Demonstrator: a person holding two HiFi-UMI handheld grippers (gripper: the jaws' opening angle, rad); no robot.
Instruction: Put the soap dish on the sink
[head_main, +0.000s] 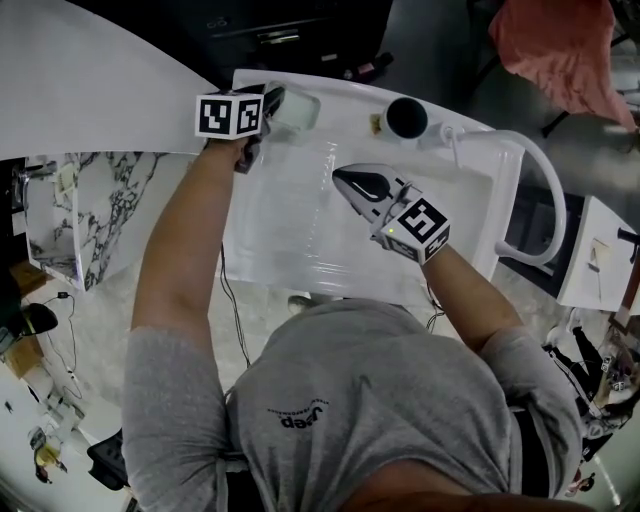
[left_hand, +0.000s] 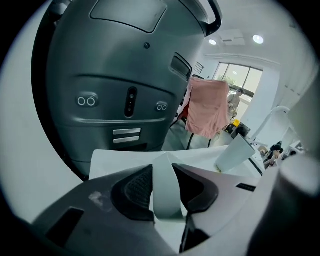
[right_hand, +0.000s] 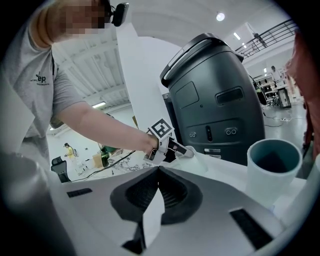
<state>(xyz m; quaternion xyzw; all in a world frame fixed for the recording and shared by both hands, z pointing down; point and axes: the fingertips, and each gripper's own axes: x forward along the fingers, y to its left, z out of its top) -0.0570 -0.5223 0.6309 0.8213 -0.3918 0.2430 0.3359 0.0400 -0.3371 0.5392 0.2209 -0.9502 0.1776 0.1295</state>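
Observation:
The soap dish (head_main: 297, 109), pale and rounded, sits over the sink's (head_main: 300, 240) back left rim, held by my left gripper (head_main: 272, 101). In the left gripper view the dish's thin edge (left_hand: 165, 196) is pinched between the dark pads of that gripper (left_hand: 163, 169). My right gripper (head_main: 346, 179) hovers over the basin, shut with nothing in it. In the right gripper view its jaws (right_hand: 159, 173) meet at the tips. That view also shows the left gripper (right_hand: 167, 143) and the dish (right_hand: 202, 156) beyond them.
A white cup (head_main: 407, 118) (right_hand: 272, 167) (left_hand: 234, 153) stands on the back rim near the curved white faucet (head_main: 541, 190). A dark grey machine (left_hand: 125, 85) (right_hand: 215, 105) stands behind the sink. A pink cloth (head_main: 560, 50) hangs at the far right. A marble counter (head_main: 95, 215) lies left.

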